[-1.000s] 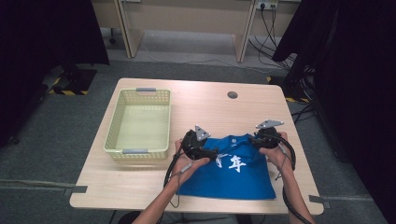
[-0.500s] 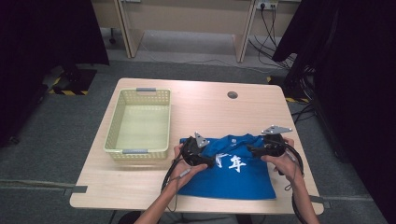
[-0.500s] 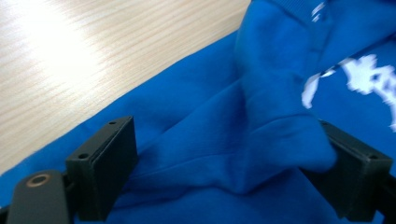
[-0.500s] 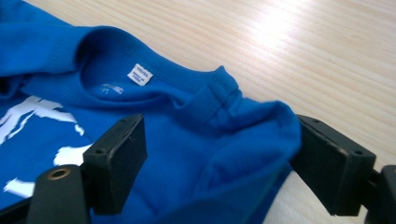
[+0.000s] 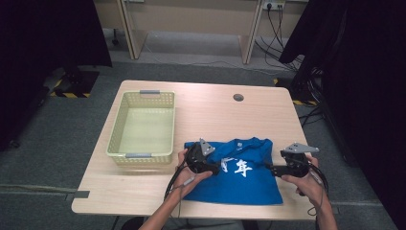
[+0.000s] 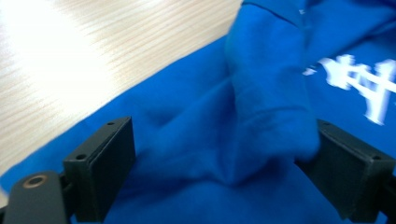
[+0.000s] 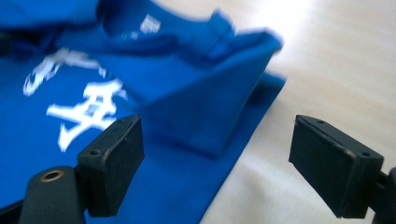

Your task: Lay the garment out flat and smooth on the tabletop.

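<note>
Now to tidy the sleeve folds before any further folding. Blue cotton T-shirt with white printed characters (image 5: 249, 187) lying flat by the front edge of the pale wooden worktop (image 5: 215, 115), toward its front right corner, well apart from the yellow-green perforated plastic basket (image 5: 115, 129) near the left edge.

Left tongs (image 5: 216, 167) spread wide over the bunched left sleeve fold (image 6: 266, 93); cloth humped between the jaws, seemingly not pinched. Right tongs (image 5: 271, 168) spread as well, jaws just opened, nothing between them, hovering at the shirt's right edge with the folded right sleeve (image 7: 210, 116) lying released on the body.

Judging by that hump, better to smooth the left side first:
- Lower the left tongs, pinch only the top layer, and draw it flat toward the shirt's middle.
- Keep the right tongs clear of the finished fold so as not to drag it open.
- Match both folded edges, parallel to the worktop's side edges.
- Avoid lifting high, since loose cotton probably slumps and undoes the crease.
</note>
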